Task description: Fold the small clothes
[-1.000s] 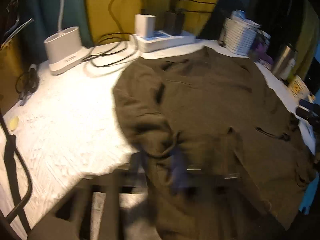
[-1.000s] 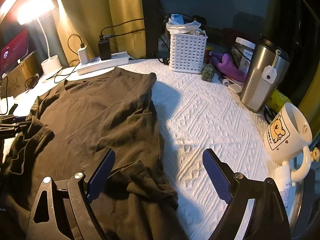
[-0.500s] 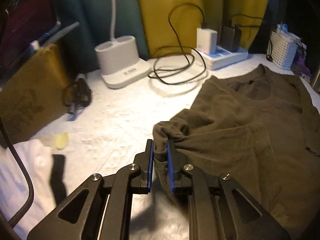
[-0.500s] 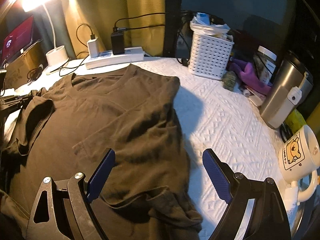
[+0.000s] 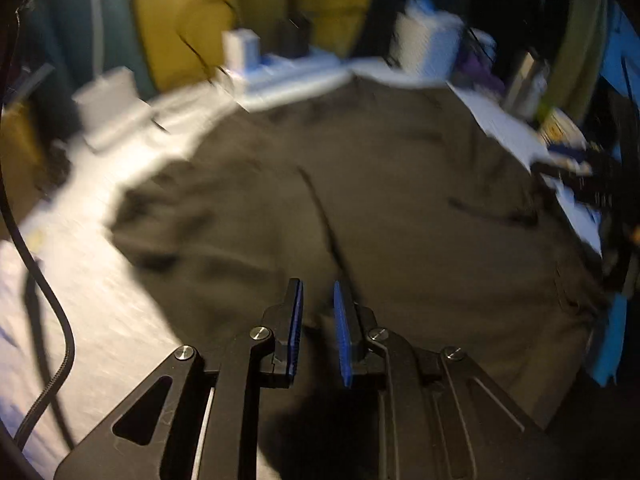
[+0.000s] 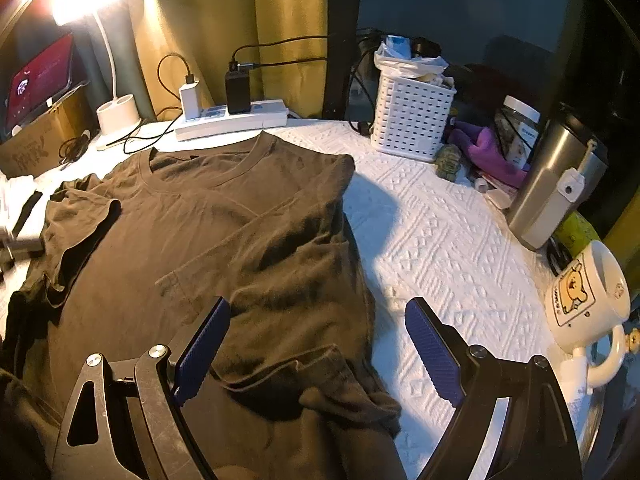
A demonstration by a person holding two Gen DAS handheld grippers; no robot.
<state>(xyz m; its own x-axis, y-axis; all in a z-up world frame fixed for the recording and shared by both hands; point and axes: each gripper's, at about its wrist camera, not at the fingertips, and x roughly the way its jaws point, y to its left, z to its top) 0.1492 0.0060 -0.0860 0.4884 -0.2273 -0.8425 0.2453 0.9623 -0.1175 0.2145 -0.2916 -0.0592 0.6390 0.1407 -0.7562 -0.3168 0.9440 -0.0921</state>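
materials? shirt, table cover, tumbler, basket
Shirt: soft matte knit, likely cotton; it creases and drapes limply.
Table cover: white textile or embossed paper with a raised diamond pattern; can't tell which.
Tumbler: brushed metal, probably stainless; dull sheen.
Basket: rigid white plastic, moulded slot grid.

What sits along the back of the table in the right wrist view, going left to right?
Lamp base → white charger → black charger → white basket → purple cloth → steel flask → bear mug.
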